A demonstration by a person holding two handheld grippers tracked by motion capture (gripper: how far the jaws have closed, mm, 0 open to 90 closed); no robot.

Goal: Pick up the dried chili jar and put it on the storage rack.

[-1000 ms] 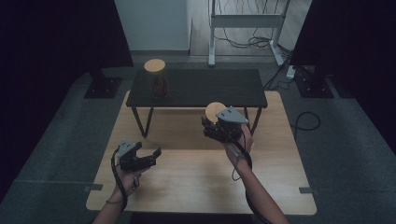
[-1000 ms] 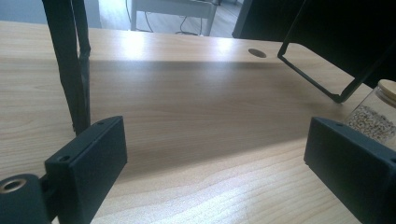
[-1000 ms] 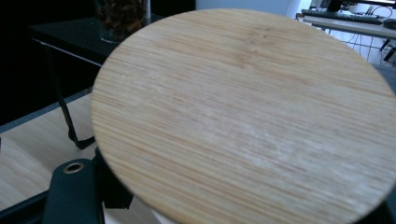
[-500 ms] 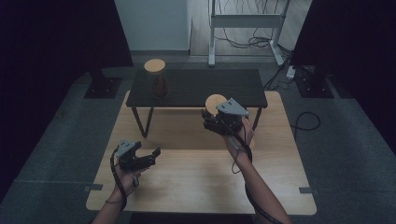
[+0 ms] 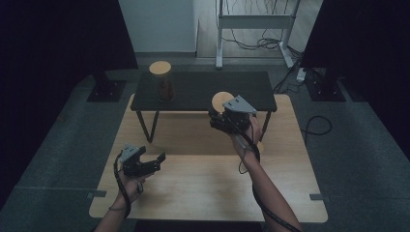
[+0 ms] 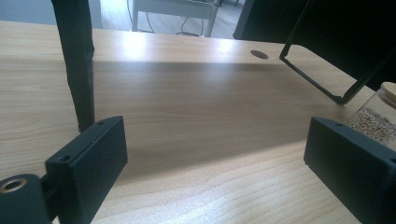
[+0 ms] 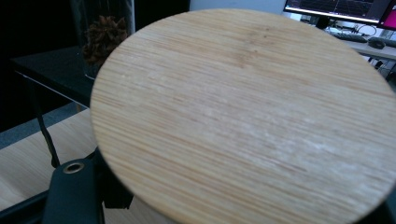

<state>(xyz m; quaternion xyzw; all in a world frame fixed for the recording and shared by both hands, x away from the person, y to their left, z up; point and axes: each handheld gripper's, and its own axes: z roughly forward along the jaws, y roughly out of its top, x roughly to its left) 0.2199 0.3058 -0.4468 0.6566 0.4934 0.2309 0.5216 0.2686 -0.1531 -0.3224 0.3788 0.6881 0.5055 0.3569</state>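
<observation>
jar (image 5: 223, 104) – in my right tongs (image 5: 226, 121), clamped on it, above the bench's (image 5: 203, 193) far edge; left tongs (image 5: 145, 164) apart, empty | handling: glass – fragile, slippery, fairly heavy; grip the body below the bamboo lid (image 7: 243, 116)

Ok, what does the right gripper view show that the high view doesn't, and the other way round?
Right gripper view: the lid close up with its wood grain, plus lit monitors behind. High view: the left claw open over the wooden table, and the white frame. Both: the lid at the right claw, and the brown-filled jar on the black table.
</observation>
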